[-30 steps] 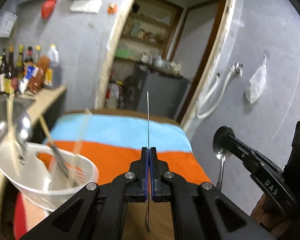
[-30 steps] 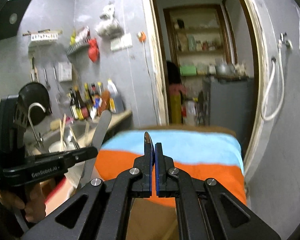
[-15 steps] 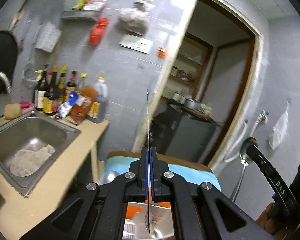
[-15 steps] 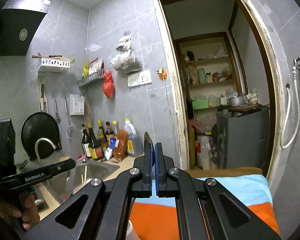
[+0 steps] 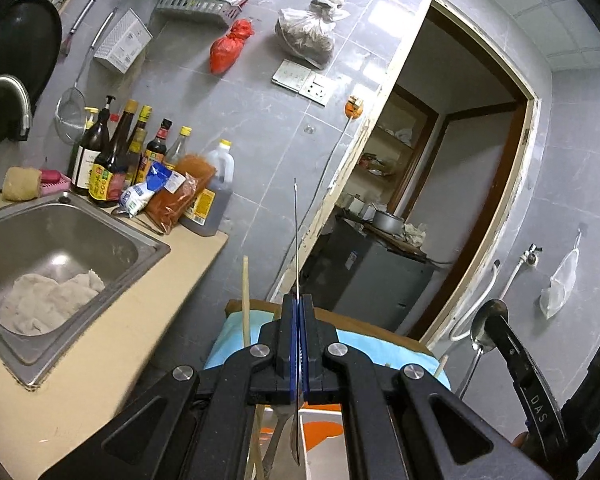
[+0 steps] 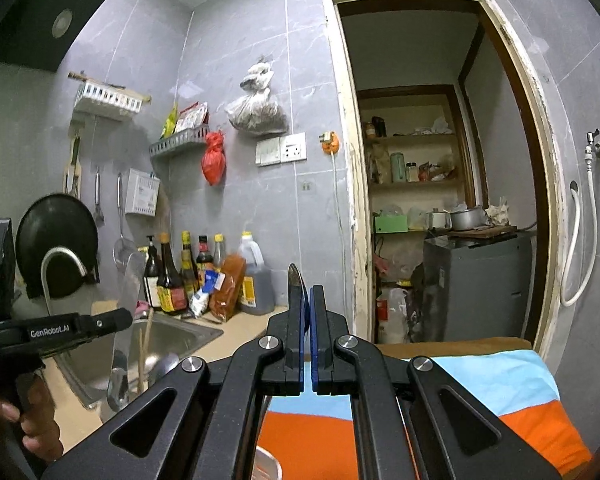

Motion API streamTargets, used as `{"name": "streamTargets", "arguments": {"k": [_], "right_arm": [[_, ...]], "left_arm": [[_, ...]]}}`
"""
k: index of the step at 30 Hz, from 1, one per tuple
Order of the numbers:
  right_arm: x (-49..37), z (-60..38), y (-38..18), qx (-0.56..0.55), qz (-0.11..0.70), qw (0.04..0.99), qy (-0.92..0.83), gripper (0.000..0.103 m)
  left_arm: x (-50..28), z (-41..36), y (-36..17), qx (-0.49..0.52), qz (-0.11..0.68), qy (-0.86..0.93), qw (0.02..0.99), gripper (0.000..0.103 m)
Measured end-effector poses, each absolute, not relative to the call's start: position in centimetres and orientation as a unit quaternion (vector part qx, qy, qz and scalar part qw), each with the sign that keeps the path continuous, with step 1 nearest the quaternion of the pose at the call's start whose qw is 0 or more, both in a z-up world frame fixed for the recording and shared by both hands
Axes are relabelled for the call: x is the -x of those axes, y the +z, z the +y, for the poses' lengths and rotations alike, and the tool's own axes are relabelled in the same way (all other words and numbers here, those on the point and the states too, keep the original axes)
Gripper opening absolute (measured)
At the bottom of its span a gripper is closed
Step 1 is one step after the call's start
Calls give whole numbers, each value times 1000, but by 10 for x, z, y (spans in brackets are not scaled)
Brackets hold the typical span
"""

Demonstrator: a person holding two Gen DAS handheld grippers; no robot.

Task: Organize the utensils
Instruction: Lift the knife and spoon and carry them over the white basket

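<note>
My left gripper (image 5: pixel 299 308) is shut on a flat metal knife (image 5: pixel 296 232), seen edge-on, standing upright above the table. In the right wrist view the left gripper (image 6: pixel 116 318) shows the knife's broad blade (image 6: pixel 130 280). My right gripper (image 6: pixel 305 304) is shut on a metal spoon (image 6: pixel 296 280); in the left wrist view its bowl (image 5: pixel 486 330) sits at the right gripper's tip with the handle hanging down. Wooden chopsticks (image 5: pixel 245 304) and other utensils stand in a white container (image 5: pixel 324 446) below the left gripper.
A steel sink (image 5: pixel 52 248) with a white cloth lies at the left, with sauce bottles (image 5: pixel 140 160) behind it on the counter. A table with a blue and orange cloth (image 6: pixel 500 388) is below. An open doorway (image 6: pixel 440 200) leads to shelves.
Both grippers have lifted and tilted upward, each still holding its utensil. The view has swung from the table and bowl to the sink, wall and doorway.
</note>
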State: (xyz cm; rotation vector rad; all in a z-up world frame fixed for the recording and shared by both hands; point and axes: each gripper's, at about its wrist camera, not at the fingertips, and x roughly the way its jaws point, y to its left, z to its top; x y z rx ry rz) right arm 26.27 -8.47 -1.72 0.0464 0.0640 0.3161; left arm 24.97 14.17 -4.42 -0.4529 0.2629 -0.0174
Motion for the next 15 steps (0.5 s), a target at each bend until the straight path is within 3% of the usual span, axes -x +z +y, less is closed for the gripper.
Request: {"name": "streamTargets", "arguments": {"k": [15], "right_arm": [[-251, -64, -36, 58, 20, 987, 151, 3]], "left_arm": [[-252, 131, -71, 214, 136, -27, 967, 2]]}}
